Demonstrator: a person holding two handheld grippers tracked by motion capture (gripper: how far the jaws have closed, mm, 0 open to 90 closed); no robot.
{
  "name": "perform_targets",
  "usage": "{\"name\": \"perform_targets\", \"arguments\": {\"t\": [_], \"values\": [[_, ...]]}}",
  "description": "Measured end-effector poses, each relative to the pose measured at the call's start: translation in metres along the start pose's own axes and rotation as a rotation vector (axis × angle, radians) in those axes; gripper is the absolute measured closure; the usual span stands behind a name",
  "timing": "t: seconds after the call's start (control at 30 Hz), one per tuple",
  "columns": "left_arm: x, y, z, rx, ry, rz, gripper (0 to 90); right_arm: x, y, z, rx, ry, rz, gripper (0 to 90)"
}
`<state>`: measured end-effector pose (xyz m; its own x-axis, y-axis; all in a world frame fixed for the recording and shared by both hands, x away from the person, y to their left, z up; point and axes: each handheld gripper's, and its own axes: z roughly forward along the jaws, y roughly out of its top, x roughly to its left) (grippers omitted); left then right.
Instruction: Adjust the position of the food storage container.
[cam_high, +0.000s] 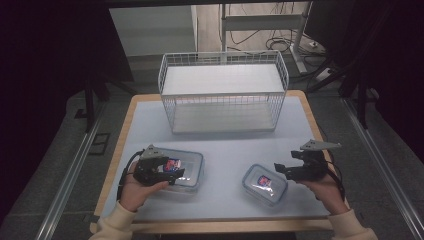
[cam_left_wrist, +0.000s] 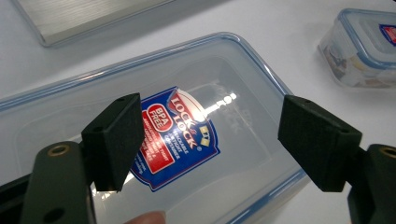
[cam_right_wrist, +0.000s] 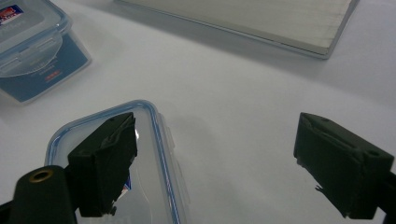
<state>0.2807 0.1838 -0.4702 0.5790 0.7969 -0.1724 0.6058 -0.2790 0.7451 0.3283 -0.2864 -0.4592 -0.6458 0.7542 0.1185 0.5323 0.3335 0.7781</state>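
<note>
Large container (cam_high: 186, 167): clear, blue rim, red-blue label on lid. Small container (cam_high: 264, 184): clear, blue rim, same label. Wire basket (cam_high: 223, 92) at 12 o'clock: white grid. Table mat (cam_high: 225, 150): pale blue; edge light wood. Both grippers (cam_high: 165, 170) (cam_high: 281, 170): black, grey top plates.

- The high view is dim; the sides are almost black, and only the table (cam_high: 220, 145) takes soft light from above.
- The basket (cam_high: 223, 92) throws a faint shadow on the table.
- In the left gripper view, a white glare lies on the large lid (cam_left_wrist: 196, 116).
- Both gripper views are bright, with the near jaws slightly soft and blurred.
</note>
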Motion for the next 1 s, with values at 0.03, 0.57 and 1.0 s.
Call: {"name": "perform_targets", "arguments": {"t": [0.03, 0.57, 1.0], "values": [[0.001, 0.0, -0.001, -0.003, 0.0, -0.007, 23.0, -0.001, 0.0, 0.0, 0.003, 0.006, 0.0, 14.3], [-0.012, 0.002, -0.017, 0.05, -0.13, 0.085, 88.4, 0.013, -0.003, -0.017, -0.042, 0.01, -0.047, 19.8], [-0.057, -0.026, -0.005, 0.186, -0.242, 0.181, 89.7, 0.004, -0.008, -0.012, -0.041, 0.024, -0.021, 21.3]]}}
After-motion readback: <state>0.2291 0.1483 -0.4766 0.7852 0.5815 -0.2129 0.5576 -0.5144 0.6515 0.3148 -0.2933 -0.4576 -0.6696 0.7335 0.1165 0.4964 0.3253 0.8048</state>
